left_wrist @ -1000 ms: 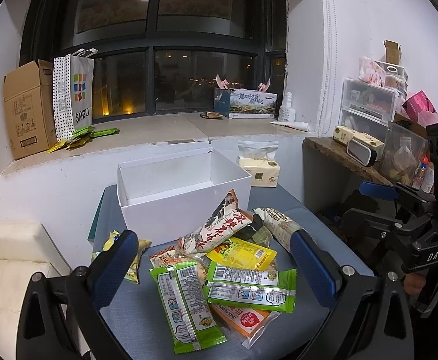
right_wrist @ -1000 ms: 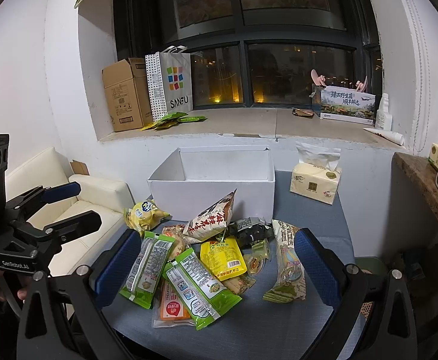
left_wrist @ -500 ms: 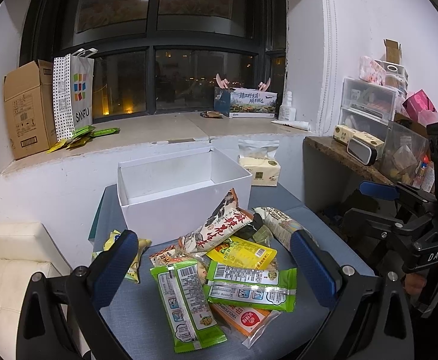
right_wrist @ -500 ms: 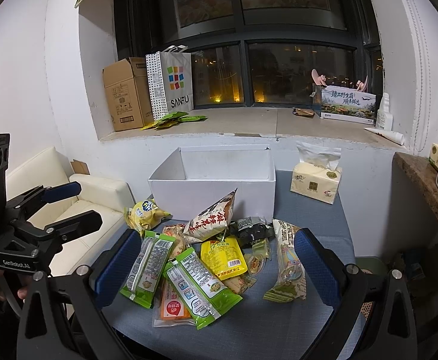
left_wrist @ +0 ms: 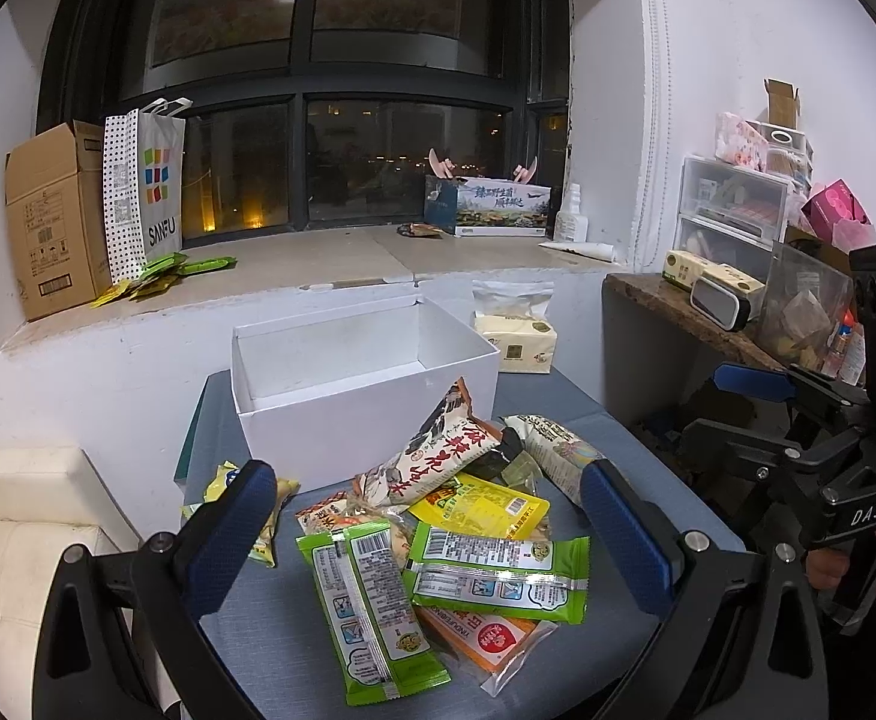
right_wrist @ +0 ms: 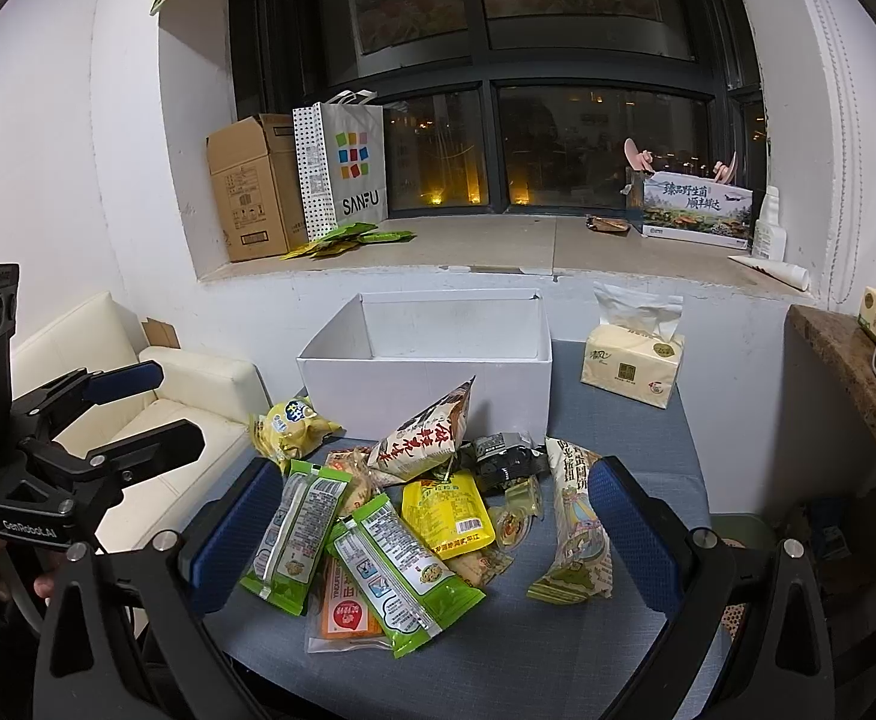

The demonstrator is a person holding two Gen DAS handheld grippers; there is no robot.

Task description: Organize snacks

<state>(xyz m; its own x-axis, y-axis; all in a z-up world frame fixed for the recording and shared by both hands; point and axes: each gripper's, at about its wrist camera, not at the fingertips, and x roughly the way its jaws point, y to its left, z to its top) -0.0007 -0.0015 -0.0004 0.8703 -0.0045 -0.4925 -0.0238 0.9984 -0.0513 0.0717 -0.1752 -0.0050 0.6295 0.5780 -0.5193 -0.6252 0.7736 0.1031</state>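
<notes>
Snack packets [left_wrist: 438, 540] heaped before white box [left_wrist: 366, 372], both grippers' jaws wide apart — empty.

White box [left_wrist: 366, 414] open-topped; snack pile [left_wrist: 444, 534] crowds its front.

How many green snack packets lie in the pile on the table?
2. One green packet lies at the pile's left side; the other green packet lies at the front, over an orange packet. Others may be hidden underneath.

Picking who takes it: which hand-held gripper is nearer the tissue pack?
Right, probably. The tissue pack sits at the table's far right, on the right hand-held gripper's side; the left hand-held gripper is across the snack pile.
</notes>
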